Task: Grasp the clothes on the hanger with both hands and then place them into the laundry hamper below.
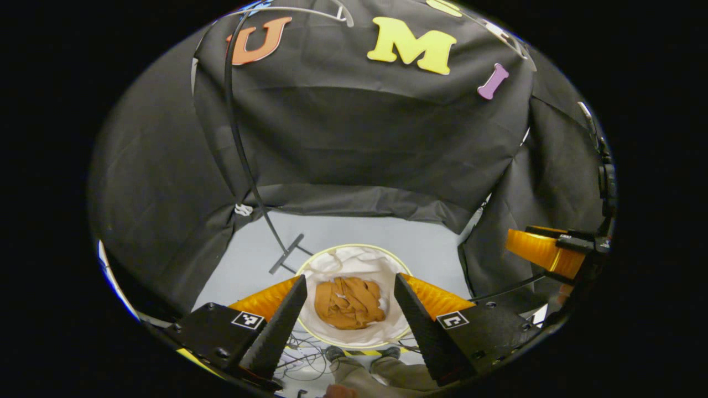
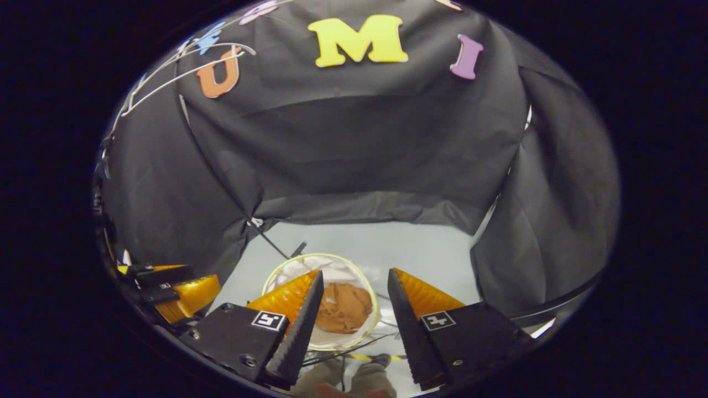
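Note:
A crumpled orange-brown garment [image 1: 347,303] lies inside the round white laundry hamper [image 1: 332,265] on the floor. High above it, my left gripper [image 1: 350,290] stands open, its fingers framing the hamper with nothing between them. The right gripper view looks down on the same garment [image 2: 344,307] and hamper [image 2: 287,272] from a little to the right. My right gripper [image 2: 351,284] is open too and holds nothing. An orange part of the right gripper [image 1: 545,250] shows at the right edge of the left gripper view. The left gripper [image 2: 168,287] shows at the lower left of the right gripper view.
A thin black rack pole [image 1: 243,160] with a small foot [image 1: 287,253] stands behind the hamper, and a white wire hanger [image 2: 182,69] hangs empty at the top. Cables [image 1: 307,345] lie on the pale floor. A person's legs and shoes [image 1: 376,367] stand just in front of the hamper.

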